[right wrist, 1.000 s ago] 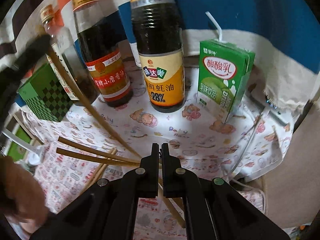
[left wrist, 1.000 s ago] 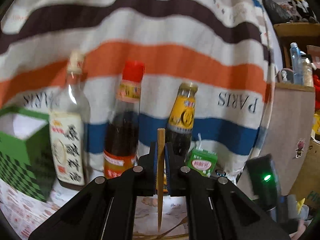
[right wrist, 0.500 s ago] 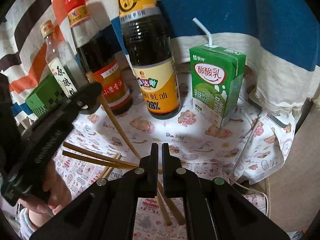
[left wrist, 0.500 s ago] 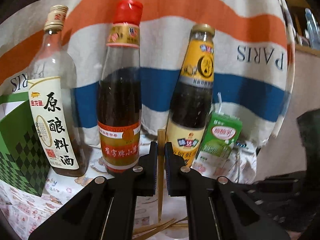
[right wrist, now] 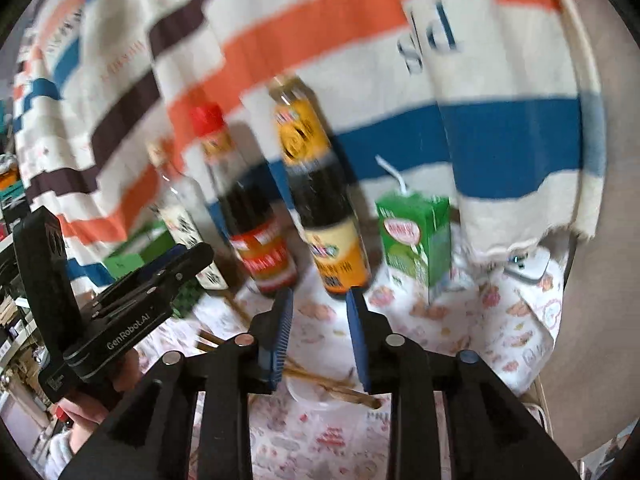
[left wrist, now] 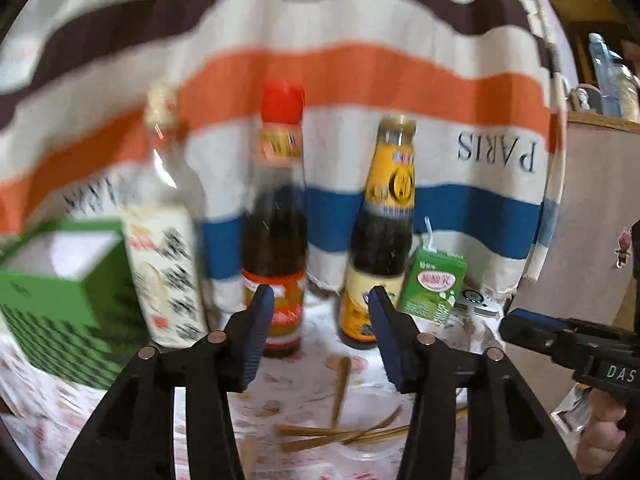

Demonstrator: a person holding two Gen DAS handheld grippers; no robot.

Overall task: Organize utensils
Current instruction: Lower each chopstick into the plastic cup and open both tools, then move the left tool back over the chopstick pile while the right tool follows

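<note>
Several wooden chopsticks (left wrist: 340, 432) lie loose on the patterned tablecloth, across a shallow clear dish (left wrist: 368, 454). One chopstick (left wrist: 341, 388) lies apart, pointing toward the bottles. My left gripper (left wrist: 320, 300) is open and empty above them. My right gripper (right wrist: 319, 300) is open and empty, with the chopsticks (right wrist: 332, 386) and the dish (right wrist: 320, 400) just below its fingers. The left gripper also shows at the left of the right wrist view (right wrist: 176, 256). Both views are blurred.
A row stands at the back: a clear bottle with a white label (left wrist: 164, 240), a red-capped dark bottle (left wrist: 276, 248), a yellow-labelled dark bottle (left wrist: 380, 248) and a green drink carton with a straw (left wrist: 434, 284). A green box (left wrist: 60, 300) stands at the left. A striped cloth (left wrist: 360, 80) hangs behind.
My left gripper has opened and let go of the chopstick, which now lies on the table. My right gripper has opened too. Both grippers have pulled back and up.
</note>
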